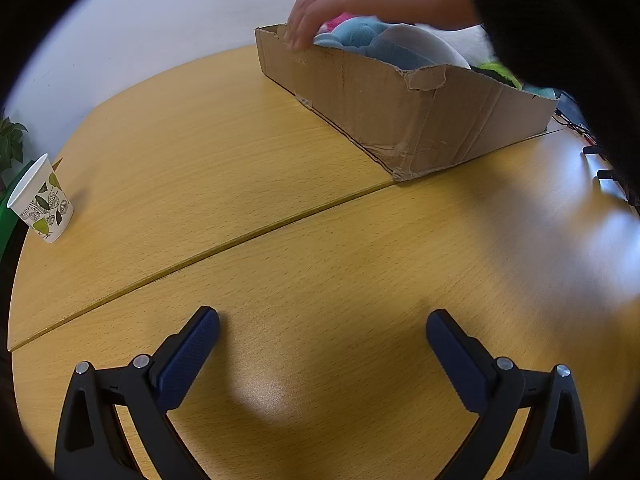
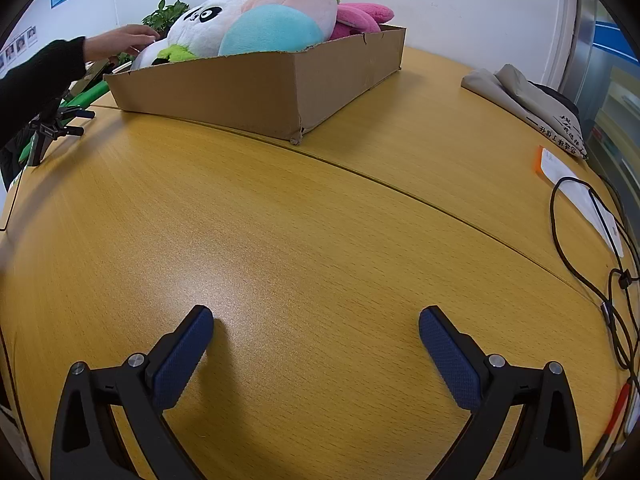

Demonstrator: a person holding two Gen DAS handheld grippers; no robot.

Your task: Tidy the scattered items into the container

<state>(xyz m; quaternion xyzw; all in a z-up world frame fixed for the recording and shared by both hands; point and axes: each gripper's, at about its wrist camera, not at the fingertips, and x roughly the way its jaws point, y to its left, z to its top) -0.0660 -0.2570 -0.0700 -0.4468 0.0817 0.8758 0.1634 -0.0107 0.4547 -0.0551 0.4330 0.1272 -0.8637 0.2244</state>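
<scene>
On the far side of the wooden table (image 2: pixel 280 240) sits the cardboard box (image 2: pixel 256 92), already heaped with plush toys (image 2: pixel 264 24): a panda, a pink-and-blue one, something magenta behind. A bare hand (image 1: pixel 340 4) reaches in over the box's rim, seemingly settling the pile. By the look of it the tidying is nearly done; no toy lies loose on the tabletop in either view. Only a leaf-printed paper cup (image 1: pixel 42 200) stands alone near the table's edge, and whether it counts as a scattered item I can't say. Both tools rest low over bare wood, well short of the box: the left gripper (image 1: pixel 322 330) and the right gripper (image 2: pixel 316 326) each have their jaws spread wide, holding nothing. Off to one side lie a folded cloth bag (image 2: pixel 532 104) and a black cable (image 2: pixel 592 240).
</scene>
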